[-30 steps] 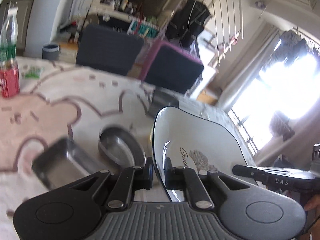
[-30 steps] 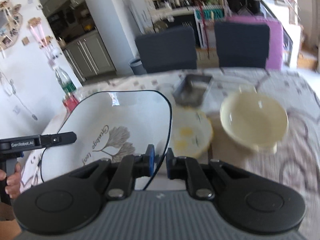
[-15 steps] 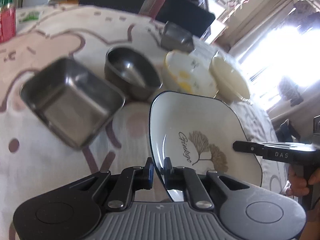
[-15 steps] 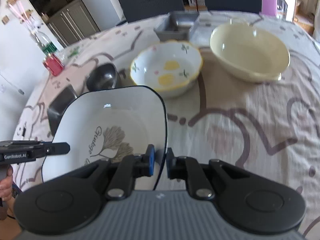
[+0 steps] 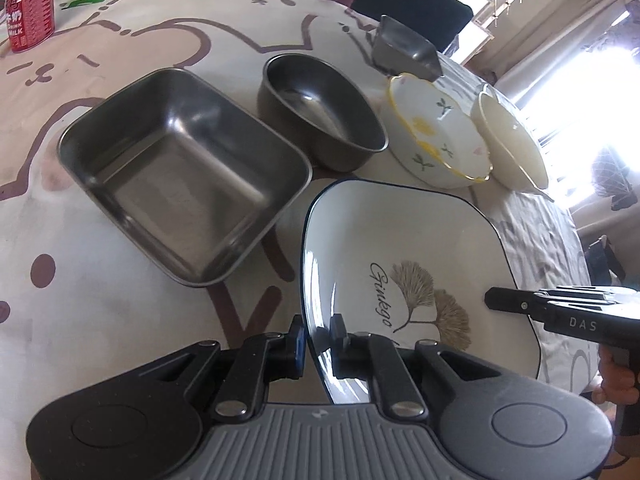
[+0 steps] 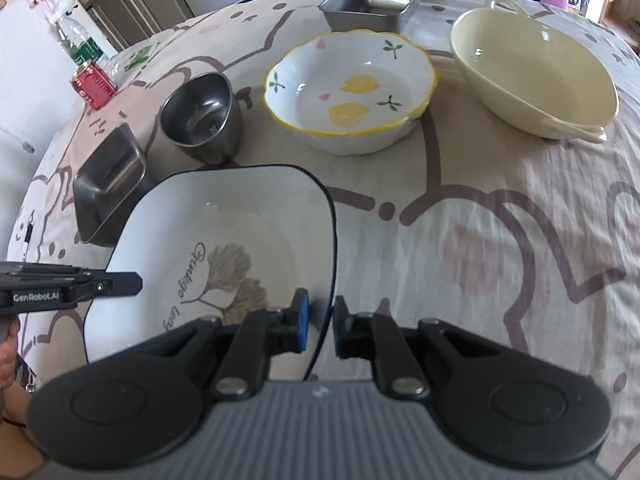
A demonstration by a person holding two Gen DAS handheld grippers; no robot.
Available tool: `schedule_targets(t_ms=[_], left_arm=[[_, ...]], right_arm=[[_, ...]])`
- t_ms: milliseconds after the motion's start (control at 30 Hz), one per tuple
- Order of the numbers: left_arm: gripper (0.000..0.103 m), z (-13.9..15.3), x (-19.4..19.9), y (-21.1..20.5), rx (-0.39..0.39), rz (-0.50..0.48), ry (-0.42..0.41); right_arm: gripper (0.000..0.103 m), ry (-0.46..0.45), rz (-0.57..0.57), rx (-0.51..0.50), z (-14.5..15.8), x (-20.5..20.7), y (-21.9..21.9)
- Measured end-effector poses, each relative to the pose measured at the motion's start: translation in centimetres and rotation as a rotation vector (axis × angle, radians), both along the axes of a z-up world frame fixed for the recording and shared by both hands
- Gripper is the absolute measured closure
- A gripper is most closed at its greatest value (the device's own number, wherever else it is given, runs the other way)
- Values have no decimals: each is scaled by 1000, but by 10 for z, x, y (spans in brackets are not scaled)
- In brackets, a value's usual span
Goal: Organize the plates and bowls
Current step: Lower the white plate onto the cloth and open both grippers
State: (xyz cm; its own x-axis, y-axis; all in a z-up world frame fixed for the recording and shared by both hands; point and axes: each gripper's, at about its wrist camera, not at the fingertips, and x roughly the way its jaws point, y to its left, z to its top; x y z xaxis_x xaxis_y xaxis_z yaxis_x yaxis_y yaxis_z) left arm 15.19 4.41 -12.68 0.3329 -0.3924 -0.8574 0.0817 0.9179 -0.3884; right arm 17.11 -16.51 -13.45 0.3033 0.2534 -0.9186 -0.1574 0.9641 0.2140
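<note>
- While both grippers clamp it, the square plate (image 5: 404, 256) fills the lower centre.
- Left gripper (image 5: 320, 338) fingers are opening slightly on its rim.
- Right gripper (image 6: 319, 322) fingers pinch the opposite rim.

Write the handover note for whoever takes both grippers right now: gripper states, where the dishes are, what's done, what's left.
Left gripper: shut on the left edge of the square white plate.
Right gripper: shut on the plate's opposite edge. The plate is carried by both, over the tablecloth, not set down.
On the table, apart from each other: large steel tray, round steel bowl, floral bowl, cream bowl, small steel tray.
Done: plate picked up.
Left: set the plate down, then sort the bowls and trays; nothing looks stacked yet.
</note>
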Motion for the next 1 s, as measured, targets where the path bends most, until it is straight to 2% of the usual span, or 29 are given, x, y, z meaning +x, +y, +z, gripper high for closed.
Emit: schedule_targets(t_ms=[567, 1000], left_arm=[[90, -4, 4, -6, 50, -14, -4], [90, -5, 6, -7, 53, -25, 4]], right_arm=[[86, 28, 12, -28, -9, 9, 8], [85, 37, 18, -23, -12, 9, 6]])
